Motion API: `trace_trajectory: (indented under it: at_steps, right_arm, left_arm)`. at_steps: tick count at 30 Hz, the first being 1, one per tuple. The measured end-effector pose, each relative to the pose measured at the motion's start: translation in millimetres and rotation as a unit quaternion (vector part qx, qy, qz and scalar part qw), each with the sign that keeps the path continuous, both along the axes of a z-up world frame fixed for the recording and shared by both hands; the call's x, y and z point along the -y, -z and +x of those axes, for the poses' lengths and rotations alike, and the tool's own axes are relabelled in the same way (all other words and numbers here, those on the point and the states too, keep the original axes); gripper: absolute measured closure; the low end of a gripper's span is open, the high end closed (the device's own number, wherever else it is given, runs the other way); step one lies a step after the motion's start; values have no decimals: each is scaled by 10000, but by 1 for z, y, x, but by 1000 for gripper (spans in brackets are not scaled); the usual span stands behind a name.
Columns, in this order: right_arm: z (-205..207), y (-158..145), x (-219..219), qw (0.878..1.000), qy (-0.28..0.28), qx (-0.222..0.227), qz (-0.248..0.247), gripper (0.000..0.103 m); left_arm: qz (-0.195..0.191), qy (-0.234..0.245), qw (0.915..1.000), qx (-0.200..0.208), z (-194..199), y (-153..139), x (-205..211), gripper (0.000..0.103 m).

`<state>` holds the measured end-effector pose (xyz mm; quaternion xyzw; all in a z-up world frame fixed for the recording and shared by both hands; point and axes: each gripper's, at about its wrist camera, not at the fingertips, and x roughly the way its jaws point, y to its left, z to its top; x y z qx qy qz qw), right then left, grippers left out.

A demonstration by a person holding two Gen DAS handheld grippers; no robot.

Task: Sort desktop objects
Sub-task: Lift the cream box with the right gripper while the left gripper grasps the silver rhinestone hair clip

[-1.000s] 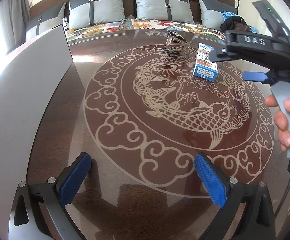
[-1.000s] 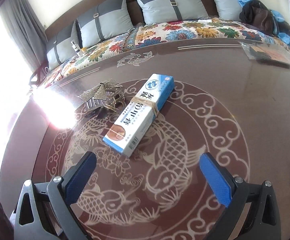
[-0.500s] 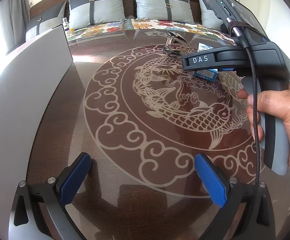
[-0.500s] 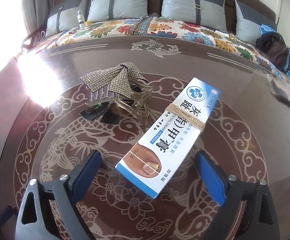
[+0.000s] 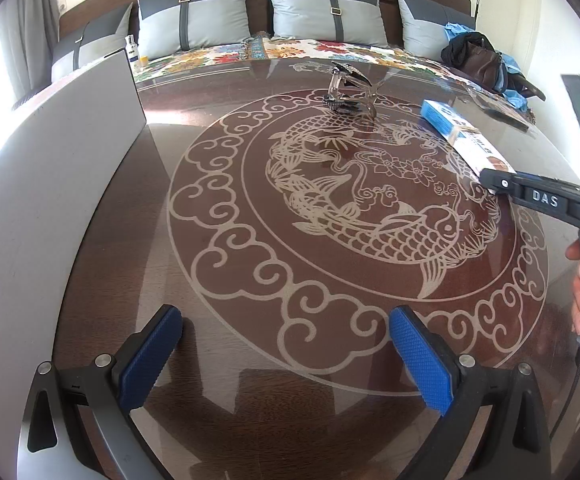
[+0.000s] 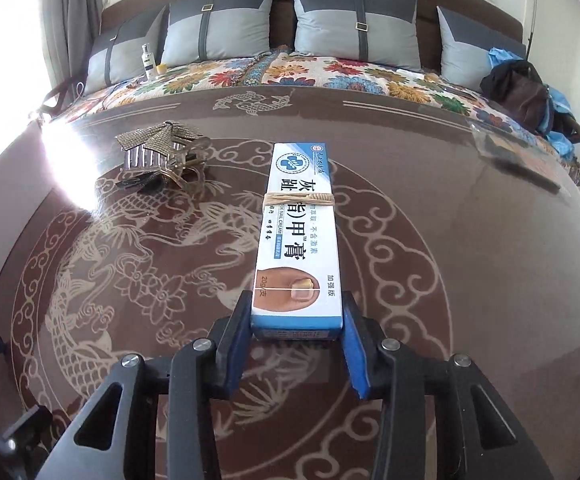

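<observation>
A white and blue nail cream box [image 6: 298, 236] with a rubber band around it lies on the brown patterned glass table [image 6: 470, 280]. My right gripper [image 6: 295, 334] is shut on the near end of the box; it also shows in the left wrist view, where the box [image 5: 460, 136] lies at the right under the gripper's black body. A hair claw clip with a glittery bow [image 6: 162, 154] sits left of the box and shows far in the left wrist view [image 5: 348, 92]. My left gripper [image 5: 286, 356] is open and empty over the table's near part.
A white board [image 5: 46, 184] stands along the table's left side. A flat clear packet [image 6: 518, 152] lies at the table's far right. Behind the table is a sofa with grey cushions [image 6: 354, 28], a floral cover, a small bottle [image 6: 148, 60] and a dark bag [image 6: 522, 92].
My right gripper has moved in along the box and closed its jaws on the near end. The left gripper has stayed in place, open.
</observation>
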<state>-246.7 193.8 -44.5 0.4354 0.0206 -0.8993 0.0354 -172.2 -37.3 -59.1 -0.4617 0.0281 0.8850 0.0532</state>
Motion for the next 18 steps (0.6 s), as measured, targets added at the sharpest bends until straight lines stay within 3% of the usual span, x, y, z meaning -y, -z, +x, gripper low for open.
trace_trajectory:
  at_steps: [8, 9, 10, 12, 18]
  right_arm:
    - [78, -1, -59, 9998, 136, -54, 113, 60]
    - [83, -1, -62, 9998, 170, -41, 79, 55]
    - [84, 0, -63, 9998, 194, -17, 61, 41]
    - [83, 2, -62, 9997, 196, 56, 100, 24]
    - [84, 3, -69, 9997, 154, 82, -191, 16]
  left_arm:
    - [1, -2, 10000, 0, 0, 0, 0, 0]
    - [2, -2, 10000, 0, 0, 0, 0, 0]
    - [1, -2, 10000, 1, 0, 0, 0, 0]
    - [1, -3, 10000, 1, 0, 0, 0, 0]
    - [-10, -8, 10000, -1, 0, 0, 0, 0]
